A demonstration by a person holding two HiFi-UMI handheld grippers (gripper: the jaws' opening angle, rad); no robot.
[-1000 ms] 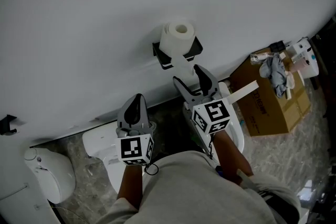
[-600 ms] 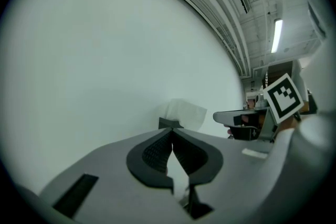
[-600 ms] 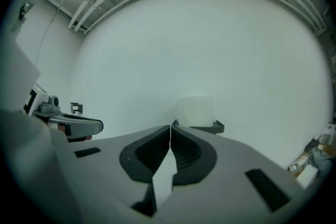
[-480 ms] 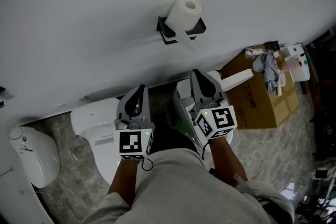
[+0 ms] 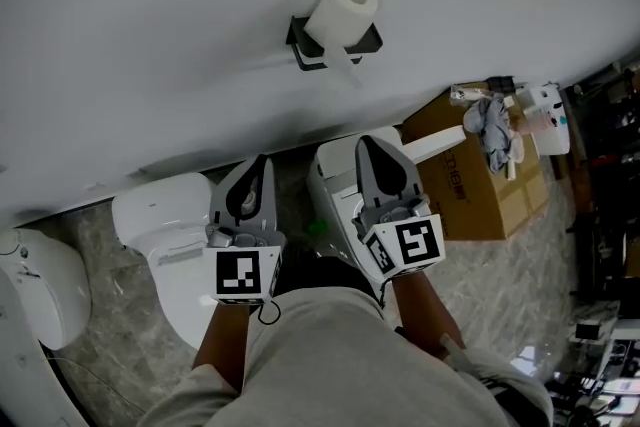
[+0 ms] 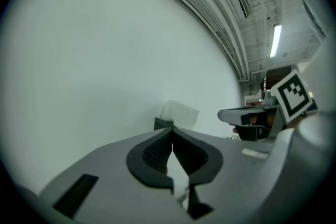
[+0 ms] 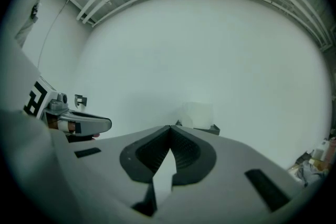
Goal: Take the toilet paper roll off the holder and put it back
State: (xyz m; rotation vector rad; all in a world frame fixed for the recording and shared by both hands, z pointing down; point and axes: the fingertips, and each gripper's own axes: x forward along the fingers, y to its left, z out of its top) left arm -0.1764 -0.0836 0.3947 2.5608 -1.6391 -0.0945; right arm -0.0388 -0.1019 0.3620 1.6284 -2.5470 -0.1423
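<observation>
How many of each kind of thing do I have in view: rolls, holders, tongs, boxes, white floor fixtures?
Roll: 1
Holder: 1
Left tongs, right tongs: 2
Box: 1
White floor fixtures: 3
Total: 8
</observation>
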